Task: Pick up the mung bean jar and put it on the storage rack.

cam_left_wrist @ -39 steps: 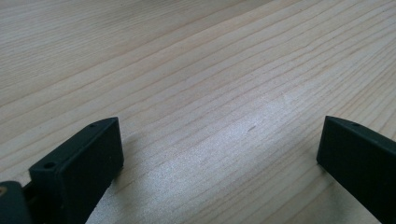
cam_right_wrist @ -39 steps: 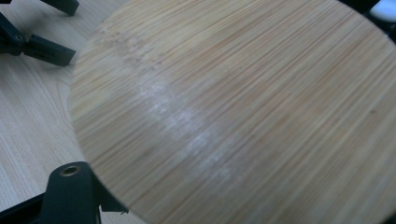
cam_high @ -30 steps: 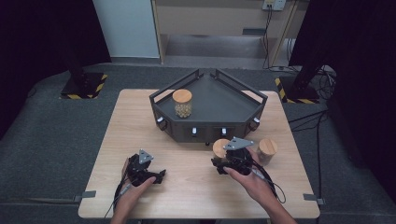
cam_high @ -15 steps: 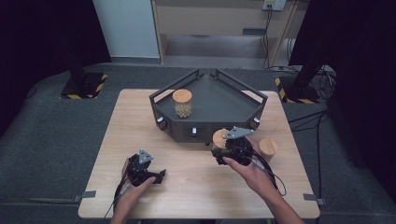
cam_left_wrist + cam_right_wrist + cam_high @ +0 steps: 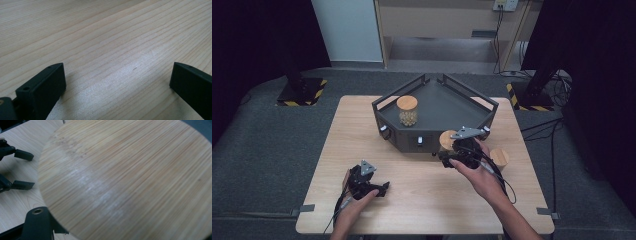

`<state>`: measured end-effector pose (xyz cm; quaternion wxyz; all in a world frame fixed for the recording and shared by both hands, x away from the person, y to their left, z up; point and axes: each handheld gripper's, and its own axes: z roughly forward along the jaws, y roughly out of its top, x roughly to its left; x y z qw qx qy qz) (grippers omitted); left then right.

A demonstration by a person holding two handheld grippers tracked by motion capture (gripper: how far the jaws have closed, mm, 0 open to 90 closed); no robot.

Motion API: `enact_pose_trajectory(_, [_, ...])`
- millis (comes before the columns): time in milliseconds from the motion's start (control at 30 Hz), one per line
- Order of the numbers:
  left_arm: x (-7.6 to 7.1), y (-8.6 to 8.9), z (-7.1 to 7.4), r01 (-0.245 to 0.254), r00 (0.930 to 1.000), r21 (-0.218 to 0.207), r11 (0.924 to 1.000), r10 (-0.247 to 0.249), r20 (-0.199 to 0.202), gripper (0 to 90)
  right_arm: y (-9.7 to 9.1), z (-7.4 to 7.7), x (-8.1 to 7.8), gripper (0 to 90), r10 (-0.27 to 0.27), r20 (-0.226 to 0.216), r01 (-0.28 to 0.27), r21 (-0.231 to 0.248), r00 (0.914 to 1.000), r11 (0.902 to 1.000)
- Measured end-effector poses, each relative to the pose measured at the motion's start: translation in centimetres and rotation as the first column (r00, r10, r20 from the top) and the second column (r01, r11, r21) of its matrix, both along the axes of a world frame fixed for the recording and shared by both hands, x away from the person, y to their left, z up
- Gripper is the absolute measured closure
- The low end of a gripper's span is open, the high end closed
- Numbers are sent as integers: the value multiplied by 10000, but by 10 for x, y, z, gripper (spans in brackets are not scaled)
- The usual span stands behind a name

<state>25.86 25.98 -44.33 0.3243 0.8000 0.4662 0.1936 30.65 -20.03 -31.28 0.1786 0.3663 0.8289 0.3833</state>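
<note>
While the right gripper has lifted its clenched bamboo-lidded glass jar toward the dark metal tray's front edge, the left gripper rests released.

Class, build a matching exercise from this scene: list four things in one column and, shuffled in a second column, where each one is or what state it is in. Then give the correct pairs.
Column one:
1. jar with the light filling
2. jar in the right gripper
3. third jar
4. left gripper

Column two:
A. standing on the table to the right of the right gripper
B. jaws open over bare wood
C. standing inside the dark tray
D. held at the tray's front edge

Pairs: 1-C, 2-D, 3-A, 4-B
</note>
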Motion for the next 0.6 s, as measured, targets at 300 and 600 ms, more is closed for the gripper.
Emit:
enact_pose_trajectory(300, [0,0,0,0,10000,0,10000,0,-2,0,5,6,3,252,-61,31,61,42,10000,10000])
enact_pose_trajectory(600, [0,0,0,-7,10000,2,10000,7,2,0,7,14,6,252,-122,33,122,168,9999,9998])
